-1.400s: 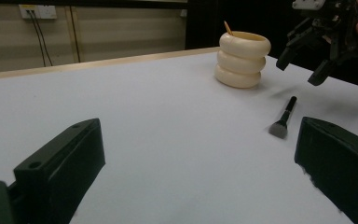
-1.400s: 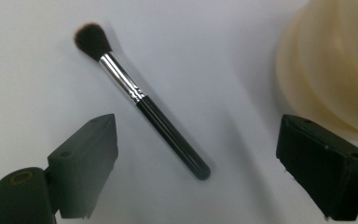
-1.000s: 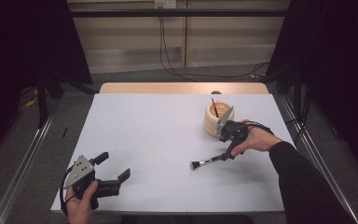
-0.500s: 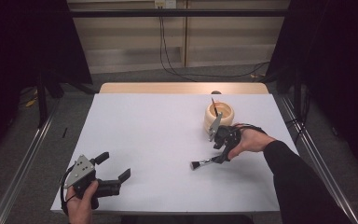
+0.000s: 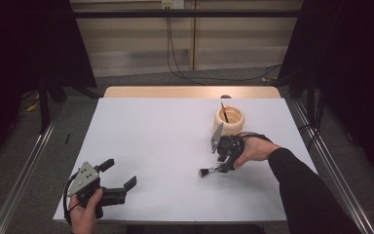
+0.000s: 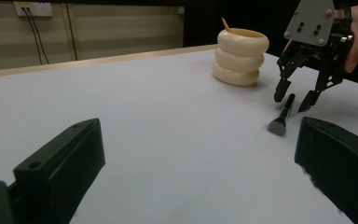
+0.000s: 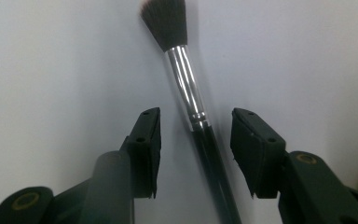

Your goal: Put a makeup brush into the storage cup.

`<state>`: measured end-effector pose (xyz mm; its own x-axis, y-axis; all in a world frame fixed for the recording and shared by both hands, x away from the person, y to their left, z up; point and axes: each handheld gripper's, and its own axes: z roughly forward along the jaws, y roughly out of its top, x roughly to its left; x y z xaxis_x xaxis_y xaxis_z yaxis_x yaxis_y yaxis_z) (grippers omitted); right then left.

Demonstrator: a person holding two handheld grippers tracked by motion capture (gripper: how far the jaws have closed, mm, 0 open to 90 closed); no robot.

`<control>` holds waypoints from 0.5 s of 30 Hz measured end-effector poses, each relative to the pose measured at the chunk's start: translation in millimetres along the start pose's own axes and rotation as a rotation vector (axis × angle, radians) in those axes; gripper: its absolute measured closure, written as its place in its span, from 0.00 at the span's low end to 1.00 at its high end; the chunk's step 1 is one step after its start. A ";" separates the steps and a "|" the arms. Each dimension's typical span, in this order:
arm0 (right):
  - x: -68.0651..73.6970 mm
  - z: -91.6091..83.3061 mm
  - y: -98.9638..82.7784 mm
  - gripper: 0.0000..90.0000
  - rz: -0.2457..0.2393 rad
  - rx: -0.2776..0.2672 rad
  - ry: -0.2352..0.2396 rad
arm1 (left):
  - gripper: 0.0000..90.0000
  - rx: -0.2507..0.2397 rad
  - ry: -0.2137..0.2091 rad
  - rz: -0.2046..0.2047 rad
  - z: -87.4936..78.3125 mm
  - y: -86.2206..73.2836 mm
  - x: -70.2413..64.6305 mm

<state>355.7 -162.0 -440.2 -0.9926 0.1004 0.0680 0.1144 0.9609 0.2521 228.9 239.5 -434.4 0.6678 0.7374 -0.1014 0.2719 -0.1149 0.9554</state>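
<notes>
Black-handled makeup brush (image 7: 191,100) (silver ferrule, dark bristles) lies flat on the white table (image 5: 156,141).

White table (image 5: 165,146), wood edge strip along far side. Makeup brush (image 5: 212,170) lying flat right of centre, dark bristles toward left, silver ferrule, black handle. Cream ribbed cup (image 5: 228,120) upright near far right, just beyond brush, thin stick leaning inside it.

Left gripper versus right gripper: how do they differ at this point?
The right gripper points down over the makeup brush, its handle between the jaws, which have just been closing but do not touch it; the left gripper lies low near the table's front edge, jaws wide around nothing. Both are hand-held and black.
</notes>
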 end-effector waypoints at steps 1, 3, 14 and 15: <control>0.1 1.1 1.1 0.61 -0.005 0.006 -0.003 | 0.02 0.000 0.001 0.001 -0.1 0.1 0.0; 0.2 2.8 2.1 0.62 -0.012 0.006 0.004 | 0.02 0.003 0.001 0.005 -0.4 0.1 0.4; 2.4 9.6 4.2 0.76 -0.029 0.043 -0.001 | 0.02 -0.002 0.001 0.000 -0.3 0.1 0.1; 1.9 9.6 4.5 0.76 -0.036 0.043 -0.002 | 0.02 0.003 0.001 0.005 -0.5 0.1 0.4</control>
<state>353.9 -155.0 -448.2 -0.9962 0.0660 0.0576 0.0769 0.9740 0.2131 228.9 240.2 -434.2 0.6687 0.7373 -0.0960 0.2701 -0.1205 0.9553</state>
